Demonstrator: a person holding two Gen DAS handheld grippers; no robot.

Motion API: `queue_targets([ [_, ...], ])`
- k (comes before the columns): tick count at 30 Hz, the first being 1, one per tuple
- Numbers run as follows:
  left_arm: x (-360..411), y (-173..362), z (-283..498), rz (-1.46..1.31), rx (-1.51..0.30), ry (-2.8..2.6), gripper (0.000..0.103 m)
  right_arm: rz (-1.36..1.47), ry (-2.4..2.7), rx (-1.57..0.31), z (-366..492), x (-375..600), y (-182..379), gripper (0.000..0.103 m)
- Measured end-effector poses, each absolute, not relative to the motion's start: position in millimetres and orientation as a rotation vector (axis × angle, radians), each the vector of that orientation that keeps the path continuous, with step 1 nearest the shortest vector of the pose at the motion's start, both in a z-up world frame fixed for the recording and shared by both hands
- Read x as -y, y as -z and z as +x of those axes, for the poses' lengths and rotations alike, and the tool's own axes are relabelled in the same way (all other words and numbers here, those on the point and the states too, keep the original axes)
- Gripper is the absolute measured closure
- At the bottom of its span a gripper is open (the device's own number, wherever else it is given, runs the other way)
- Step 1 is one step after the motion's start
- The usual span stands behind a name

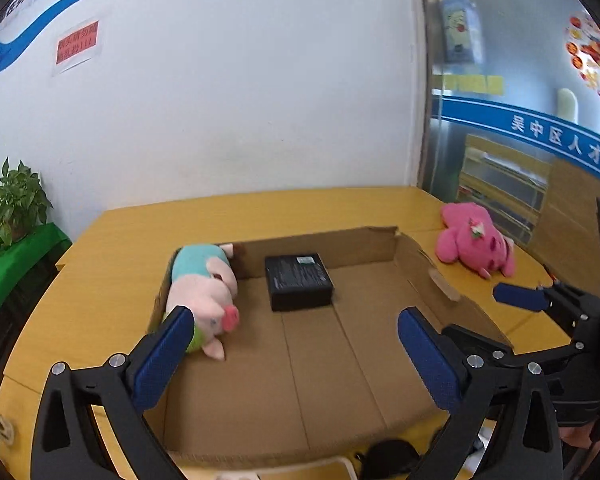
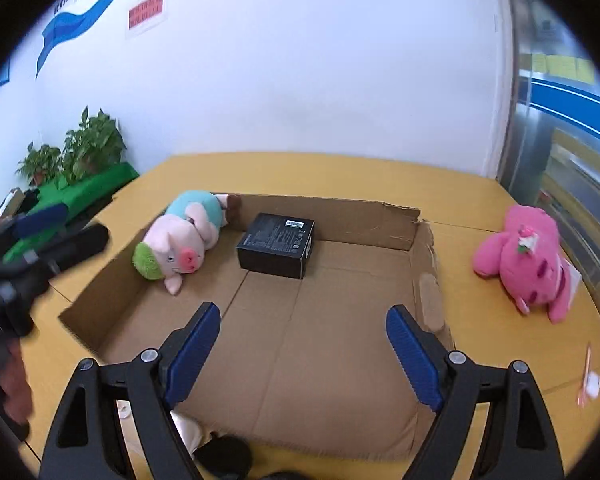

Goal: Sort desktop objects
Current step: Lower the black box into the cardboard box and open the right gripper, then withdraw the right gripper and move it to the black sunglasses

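Two plush pigs: a pale pink pig (image 2: 180, 240) and a hot-pink pig (image 2: 528, 256). One black box (image 2: 276, 244). One cardboard tray (image 2: 332, 212). Two potted plants (image 2: 76, 152).

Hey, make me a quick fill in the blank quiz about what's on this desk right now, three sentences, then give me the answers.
1. The black box sits inside the ____ tray.
2. The bright pink plush toy lies on the table, ____ the tray.
3. The left gripper and the right gripper both have their jaws ____.

Answers: cardboard; outside; open
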State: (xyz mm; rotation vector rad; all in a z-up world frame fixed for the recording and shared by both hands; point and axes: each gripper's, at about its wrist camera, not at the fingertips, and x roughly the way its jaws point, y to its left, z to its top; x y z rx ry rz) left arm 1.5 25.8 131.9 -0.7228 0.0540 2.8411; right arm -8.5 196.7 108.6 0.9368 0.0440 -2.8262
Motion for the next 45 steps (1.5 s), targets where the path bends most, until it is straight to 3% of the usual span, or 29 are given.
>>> queue_targets([
  [4, -36.1, -129.2, 33.2, -0.685, -0.033, -2.847, 0.000, 0.906, 2.847, -0.130, 32.1, -200.4, -114.8, 0.018],
  [15, -35.7, -132.8, 64.3, -0.661, -0.060, -2.892, 0.000, 0.873, 2.877, -0.113, 70.0, -194.8, -122.5, 0.025],
  [20, -32.7, -130.3, 71.6, -0.681, -0.051, -2.883, 0.000, 0.881, 2.875, -0.131, 71.7, -188.2, -120.5, 0.051],
  [22, -31.2, -129.9, 73.1, -0.679, -0.048, -2.887, 0.000, 0.902, 2.865, -0.113, 69.8, -187.5, -117.6, 0.072],
  [24, -28.3, -129.1, 72.6, -0.683, -0.044, -2.886, 0.000, 0.910, 2.867, -0.105, 69.9, -188.0, -116.6, 0.082],
  [25, -26.4, -128.6, 71.3, -0.685, -0.040, -2.882, 0.000, 0.906, 2.879, -0.110, 71.0, -188.4, -116.7, 0.082],
  [27, -23.6, -128.0, 68.3, -0.695, -0.027, -2.868, 0.005, 0.914, 2.886, -0.106, 70.5, -189.1, -116.3, 0.082],
  [28, -22.8, -127.8, 66.2, -0.706, -0.019, -2.861, 0.013, 0.919, 2.891, -0.098, 70.6, -190.4, -116.2, 0.081],
  [29, -23.1, -127.5, 65.6, -0.716, -0.014, -2.860, 0.031, 0.915, 2.895, -0.084, 71.3, -192.5, -116.5, 0.080],
  [31, -23.9, -124.7, 62.3, -0.761, -0.013, -2.857, 0.056, 0.907, 2.891, -0.053, 73.3, -195.8, -117.2, 0.061],
  [32, -24.6, -121.9, 60.0, -0.790, -0.013, -2.856, 0.056, 0.903, 2.891, -0.050, 74.5, -196.6, -117.5, 0.056],
  [34, -24.9, -117.6, 59.8, -0.803, -0.001, -2.864, 0.050, 0.897, 2.885, -0.055, 76.4, -197.4, -117.9, 0.047],
  [37, -27.6, -113.6, 61.7, -0.810, 0.019, -2.853, 0.007, 0.889, 2.860, -0.054, 80.1, -199.8, -115.9, 0.043],
  [38, -29.4, -113.5, 63.7, -0.795, 0.013, -2.863, 0.002, 0.890, 2.852, -0.057, 80.8, -200.5, -113.9, 0.041],
  [45, -40.0, -110.2, 68.2, -0.805, 0.006, -2.864, 0.002, 0.920, 2.816, -0.039, 77.5, -208.0, -107.0, 0.038],
])
